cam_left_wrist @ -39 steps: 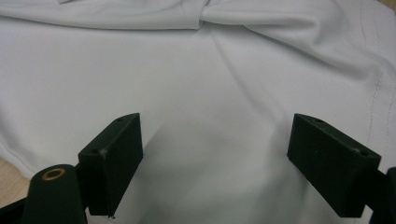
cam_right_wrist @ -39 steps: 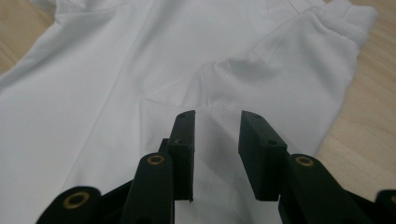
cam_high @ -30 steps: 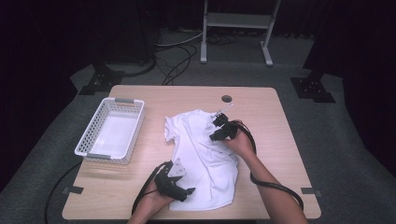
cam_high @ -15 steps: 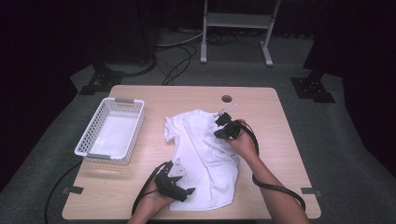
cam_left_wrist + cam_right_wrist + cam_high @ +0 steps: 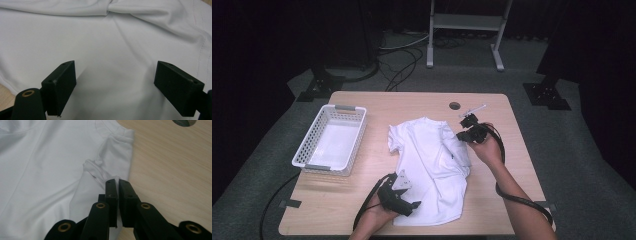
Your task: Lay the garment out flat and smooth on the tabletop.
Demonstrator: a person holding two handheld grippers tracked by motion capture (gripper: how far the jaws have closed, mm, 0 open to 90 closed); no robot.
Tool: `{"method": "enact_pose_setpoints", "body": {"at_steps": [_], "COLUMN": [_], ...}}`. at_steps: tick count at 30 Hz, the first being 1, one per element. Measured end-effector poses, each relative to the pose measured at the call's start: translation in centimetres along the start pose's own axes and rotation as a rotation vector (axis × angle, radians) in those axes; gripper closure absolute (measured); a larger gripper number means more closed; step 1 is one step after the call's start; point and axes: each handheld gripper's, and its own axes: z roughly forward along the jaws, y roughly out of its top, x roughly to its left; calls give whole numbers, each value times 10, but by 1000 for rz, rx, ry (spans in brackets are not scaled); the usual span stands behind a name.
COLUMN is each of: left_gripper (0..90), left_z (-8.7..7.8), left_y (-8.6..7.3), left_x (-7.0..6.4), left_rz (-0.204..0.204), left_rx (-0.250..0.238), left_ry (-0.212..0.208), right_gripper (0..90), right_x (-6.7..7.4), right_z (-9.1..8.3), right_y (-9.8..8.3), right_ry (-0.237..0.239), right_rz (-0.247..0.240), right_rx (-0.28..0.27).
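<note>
On the one pale wooden table point(image 5: 362, 210) lie one white short-sleeved cotton T-shirt point(image 5: 429, 160), one white plastic lattice basket point(image 5: 307, 150) to its left, and two black two-jaw grippers, left point(image 5: 413, 205) and right point(image 5: 463, 129).

The high view looks forward and down from above the person's edge of the worktop point(image 5: 362, 102), far enough off to take in the whole top and the floor around it, with the person's forearms entering at 6 o'clock. The left gripper view rides on the left hand-held gripper point(image 5: 125, 87) and looks along its two black jaws from very close at the white shirt point(image 5: 105, 37). The right gripper view rides on the right hand-held gripper point(image 5: 117, 182), close above the shirt's sleeve and bare wood at 3 o'clock; all three views share the shirt.
</note>
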Motion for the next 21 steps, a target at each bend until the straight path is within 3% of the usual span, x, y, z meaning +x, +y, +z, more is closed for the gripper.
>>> {"method": "enact_pose_setpoints", "body": {"at_steps": [21], "left_gripper": [173], "left_z": [0], "left_y": [0], "left_x": [0], "left_rz": [0], "left_rx": [0], "left_ry": [1], "right_gripper": [851], "right_x": [-61], "right_z": [-13], "right_y": [-28], "right_ry": [-117], "right_rz": [94], "right_rx": [36]}}
